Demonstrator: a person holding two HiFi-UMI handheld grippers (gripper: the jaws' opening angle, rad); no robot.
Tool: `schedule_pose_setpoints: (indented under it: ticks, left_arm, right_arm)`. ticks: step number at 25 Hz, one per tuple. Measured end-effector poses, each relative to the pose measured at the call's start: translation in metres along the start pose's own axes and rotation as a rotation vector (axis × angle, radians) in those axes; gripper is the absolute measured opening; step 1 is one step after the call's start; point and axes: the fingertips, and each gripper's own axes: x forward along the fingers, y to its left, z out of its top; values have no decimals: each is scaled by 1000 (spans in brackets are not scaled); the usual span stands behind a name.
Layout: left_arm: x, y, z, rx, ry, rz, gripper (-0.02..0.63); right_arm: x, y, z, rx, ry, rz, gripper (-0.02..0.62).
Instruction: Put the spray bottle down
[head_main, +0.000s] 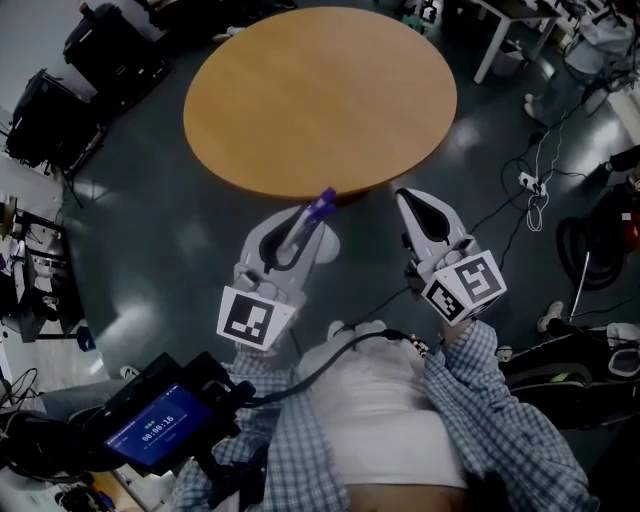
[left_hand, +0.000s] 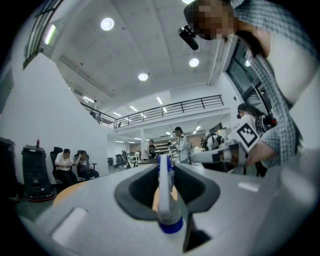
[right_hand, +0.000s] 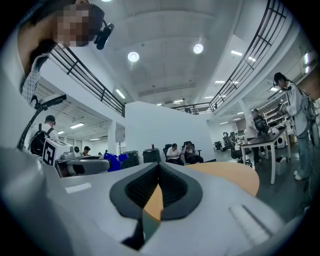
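Nearest thing is the left gripper (head_main: 298, 240). Its jaws are partway open and clamped on the bottle (left_hand: 165, 200), which runs lengthwise between them. The blue cap end sits down by the camera and the purple end points out past the tips. So the bottle is up in the air in front of the person, not set down. In the head view its purple end lines up with the near edge of the table (head_main: 320, 90).

Just beside it, the right gripper (right_hand: 159, 169) has its jaws closed all the way, pads together, with nothing in them. It isn't touching anything either. Both point roughly level toward the round wooden table. Further back, a couple of people (right_hand: 180, 152) are sitting in chairs against the white wall.
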Motion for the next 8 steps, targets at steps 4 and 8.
schedule_pose_setpoints:
  ticks: [4, 8]
  left_arm:
    - [-1, 0, -1, -2, -2, -2, 94]
    - [-1, -1, -2, -3, -1, -3, 94]
  right_arm:
    - [0, 1, -1, 1, 0, 0, -6]
    - [-1, 2, -2, 0, 5, 1, -6]
